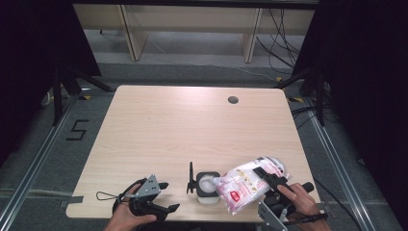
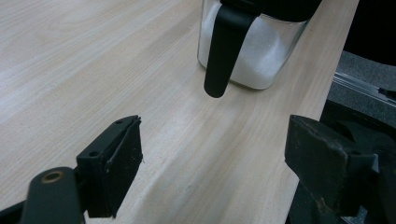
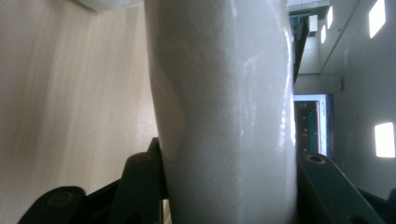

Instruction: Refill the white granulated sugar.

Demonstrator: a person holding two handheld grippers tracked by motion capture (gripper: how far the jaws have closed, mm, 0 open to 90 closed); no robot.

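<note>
Pinching a soft white plastic bag of powder with red print (image 1: pixel 250 185) between the jaws of the right gripper (image 1: pixel 267 177), low and right of centre in the high view, tipping its mouth over the open square glass jar with a black rim (image 1: pixel 208 187) near the bottom edge of the pale wooden table (image 1: pixel 192 125). Resting the left gripper (image 1: pixel 163 196) at the lower left, jaws spread and holding nothing (jar and its raised black lid (image 2: pixel 224 44) sitting top centre in the left gripper view). Bulging between the right jaws, bag (image 3: pixel 224 112) in the right gripper view.
</note>
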